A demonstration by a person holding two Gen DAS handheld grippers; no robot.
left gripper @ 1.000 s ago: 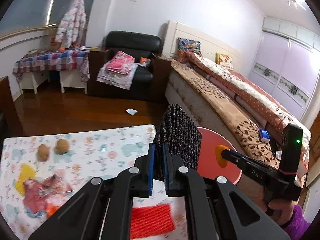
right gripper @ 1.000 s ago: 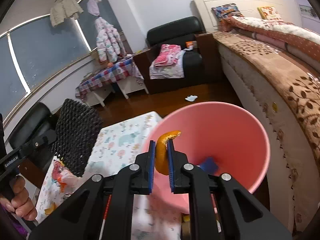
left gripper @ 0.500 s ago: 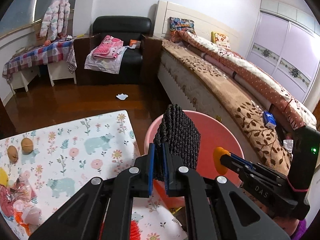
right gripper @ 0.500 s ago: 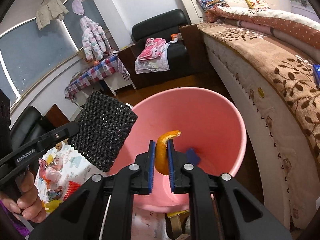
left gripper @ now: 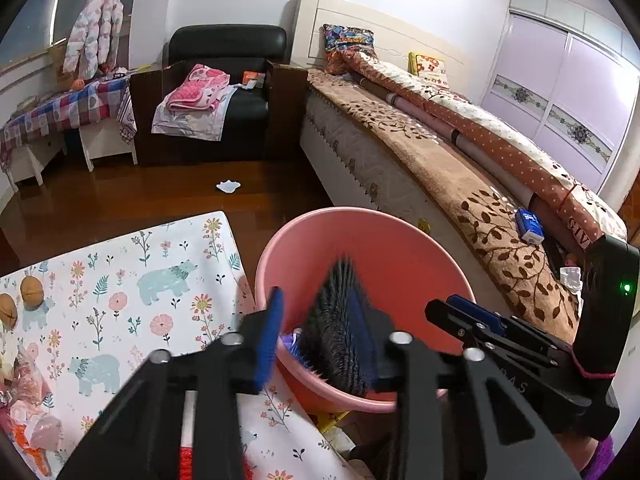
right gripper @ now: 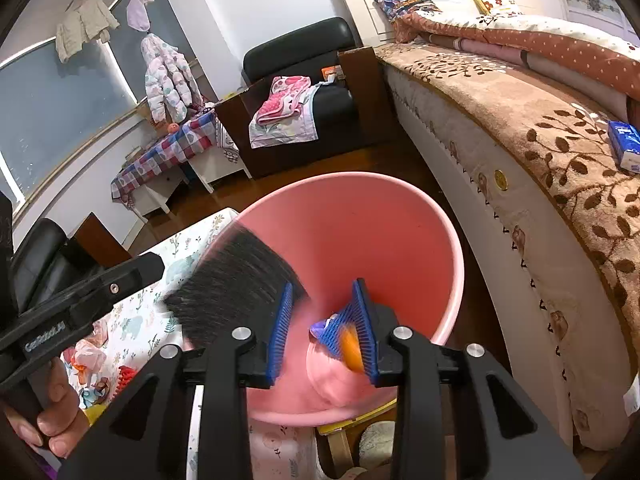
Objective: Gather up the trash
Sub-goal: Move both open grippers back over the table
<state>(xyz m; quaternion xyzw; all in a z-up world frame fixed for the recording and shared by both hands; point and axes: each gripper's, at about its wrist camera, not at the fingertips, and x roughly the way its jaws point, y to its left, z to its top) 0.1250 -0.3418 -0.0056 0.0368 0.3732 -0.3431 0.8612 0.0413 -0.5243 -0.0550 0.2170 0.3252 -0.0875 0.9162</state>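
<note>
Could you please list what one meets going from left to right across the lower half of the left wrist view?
Walnuts → floral tablecloth → pink bin → right gripper → blue tissue pack on the bed.

The left tool (right gripper: 64,320) carries blurred lettering, roughly "GenRobot.AI"; no other text is legible.

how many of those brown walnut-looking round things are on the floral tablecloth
2. One round brown walnut-like nut sits near the floral tablecloth's left edge; the second lies just below-left of it, partly cut off. More may lie beyond the picture's edge.
</note>
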